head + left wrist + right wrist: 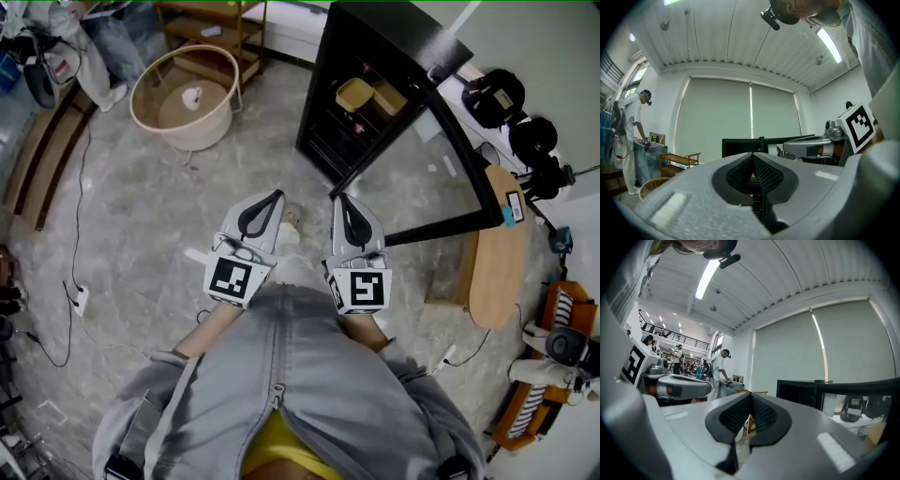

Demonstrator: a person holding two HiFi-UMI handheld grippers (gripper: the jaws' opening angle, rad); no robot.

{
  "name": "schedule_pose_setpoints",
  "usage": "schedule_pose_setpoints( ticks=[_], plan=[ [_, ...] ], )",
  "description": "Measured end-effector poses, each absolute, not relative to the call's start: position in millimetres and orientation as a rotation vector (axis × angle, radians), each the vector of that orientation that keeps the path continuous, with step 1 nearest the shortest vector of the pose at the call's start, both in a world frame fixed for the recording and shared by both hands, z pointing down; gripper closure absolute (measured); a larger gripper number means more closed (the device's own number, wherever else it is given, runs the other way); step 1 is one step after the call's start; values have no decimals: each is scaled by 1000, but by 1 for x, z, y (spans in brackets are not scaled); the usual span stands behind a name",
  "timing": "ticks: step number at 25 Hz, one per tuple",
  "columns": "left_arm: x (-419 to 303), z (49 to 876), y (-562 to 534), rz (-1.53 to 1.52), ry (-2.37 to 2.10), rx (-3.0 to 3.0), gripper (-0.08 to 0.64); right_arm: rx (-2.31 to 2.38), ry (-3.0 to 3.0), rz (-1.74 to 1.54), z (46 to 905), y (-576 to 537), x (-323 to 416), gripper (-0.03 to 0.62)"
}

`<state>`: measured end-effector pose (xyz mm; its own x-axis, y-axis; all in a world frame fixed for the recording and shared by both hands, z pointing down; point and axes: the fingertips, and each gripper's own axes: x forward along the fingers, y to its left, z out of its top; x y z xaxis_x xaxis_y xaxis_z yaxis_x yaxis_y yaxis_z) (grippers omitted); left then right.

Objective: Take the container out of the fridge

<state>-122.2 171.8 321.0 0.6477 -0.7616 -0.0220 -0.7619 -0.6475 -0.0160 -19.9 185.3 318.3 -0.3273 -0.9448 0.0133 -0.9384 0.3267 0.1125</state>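
Grey marbled floor fills the head view. At its upper left stands a round beige tub (202,131). Lower, at the middle of the frame, the person holds both tools side by side, near each other but apart, pointing up the frame toward the fridge.

The left gripper (272,200) sits left of centre. In the left gripper view its ribbed pads (740,174) are pressed together with nothing between them.

The right gripper (341,201) is just right of centre. In the right gripper view its pads (761,414) also meet tip to tip and pinch nothing.

Above them, at upper centre-right, is the black fridge (394,28). Its glass door (469,159) is swung open toward the right. The tan container (355,94) rests on a shelf inside, well apart from both grippers.

At the right edge of the head view lies a wooden tabletop (497,262).
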Motion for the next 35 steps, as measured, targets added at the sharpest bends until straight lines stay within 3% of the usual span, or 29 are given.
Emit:
schedule_pose_setpoints(
  ticks=[11, 25, 35],
  plan=[
    [-114, 340, 55, -12, 1288, -2860, 554, 1785, -2496, -161, 334, 59, -13, 592],
    [-45, 340, -150, -21, 1047, -2988, 554, 1869, -2348, -30, 363, -146, 50, 592],
    [-5, 345, -217, -48, 892, -3042, 554, 1965, -2260, -32, 368, -191, 83, 592]
  ],
)
